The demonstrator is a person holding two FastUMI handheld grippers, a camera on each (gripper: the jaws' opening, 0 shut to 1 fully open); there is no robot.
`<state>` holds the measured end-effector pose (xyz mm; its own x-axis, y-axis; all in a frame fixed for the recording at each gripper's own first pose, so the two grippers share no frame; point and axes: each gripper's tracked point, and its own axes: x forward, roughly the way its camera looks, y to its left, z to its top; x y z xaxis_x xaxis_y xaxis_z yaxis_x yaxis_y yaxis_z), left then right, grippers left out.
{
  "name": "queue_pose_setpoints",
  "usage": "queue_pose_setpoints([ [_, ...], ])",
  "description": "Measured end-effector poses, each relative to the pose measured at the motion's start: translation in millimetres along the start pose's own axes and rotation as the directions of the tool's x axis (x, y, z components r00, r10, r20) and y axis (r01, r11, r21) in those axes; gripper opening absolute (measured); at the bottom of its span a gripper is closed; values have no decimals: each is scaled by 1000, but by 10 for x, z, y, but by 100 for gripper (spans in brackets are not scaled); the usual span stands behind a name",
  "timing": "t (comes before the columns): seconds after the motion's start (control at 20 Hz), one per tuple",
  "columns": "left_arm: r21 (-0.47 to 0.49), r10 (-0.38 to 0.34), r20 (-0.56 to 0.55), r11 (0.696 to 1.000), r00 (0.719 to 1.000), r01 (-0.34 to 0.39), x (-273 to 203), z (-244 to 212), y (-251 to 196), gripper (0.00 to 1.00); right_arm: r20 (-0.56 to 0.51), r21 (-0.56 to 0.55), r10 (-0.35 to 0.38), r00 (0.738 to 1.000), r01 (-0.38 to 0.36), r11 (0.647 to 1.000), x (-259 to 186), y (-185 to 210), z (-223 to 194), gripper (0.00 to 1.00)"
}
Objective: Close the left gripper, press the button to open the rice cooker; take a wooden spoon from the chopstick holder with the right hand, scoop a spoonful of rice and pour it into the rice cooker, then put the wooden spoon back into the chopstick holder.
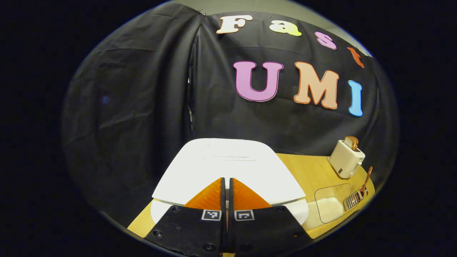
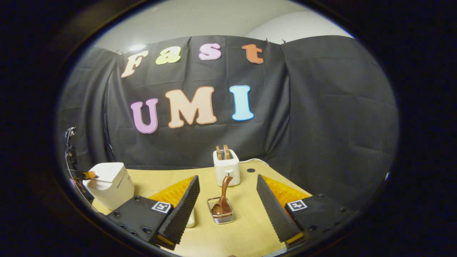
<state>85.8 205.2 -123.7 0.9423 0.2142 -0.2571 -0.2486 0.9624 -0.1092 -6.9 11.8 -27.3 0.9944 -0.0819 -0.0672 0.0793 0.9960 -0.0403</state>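
Observation:
The white rice cooker point(image 1: 228, 164) sits right in front of my left gripper point(image 1: 227, 180), its lid down. That gripper is shut with nothing between its fingers, and its tips rest at the lid's near edge. In the right gripper view the rice cooker point(image 2: 107, 185) stands far left, with the left gripper point(image 2: 87, 175) at its top. My right gripper point(image 2: 228, 203) is open and empty. The wooden spoon point(image 2: 223, 194) stands in the wire chopstick holder point(image 2: 220, 216) just beyond and between its fingers. A clear container of white rice point(image 1: 330, 207) lies beside the chopstick holder point(image 1: 353, 200).
A white toaster point(image 2: 226, 167) holding two slices stands behind the holder on the wooden table point(image 2: 250, 228); the toaster point(image 1: 346, 157) appears at the right in the left gripper view. Black cloth walls close the back and sides.

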Motion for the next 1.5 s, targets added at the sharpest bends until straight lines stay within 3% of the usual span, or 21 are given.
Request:
queue_pose_setpoints([
  [0.05,-5,6,-25,1000,1000,-6,17,-68,0,0,-1,-1,3,1000,-3,1000,13,12,-6,100],
  [0.4,59,30,78,998,997,-34,-79,325,-29,0,0,0,5,1000,-5,1000,61,-47,-18,100],
  [0.9,29,59,262,997,963,-69,-344,1094,-102,0,-4,29,27,1000,-27,999,210,-125,-22,100],
  [1.5,-21,64,265,998,962,-61,-817,1037,-277,0,-63,49,95,994,-92,995,556,-148,-360,100],
])
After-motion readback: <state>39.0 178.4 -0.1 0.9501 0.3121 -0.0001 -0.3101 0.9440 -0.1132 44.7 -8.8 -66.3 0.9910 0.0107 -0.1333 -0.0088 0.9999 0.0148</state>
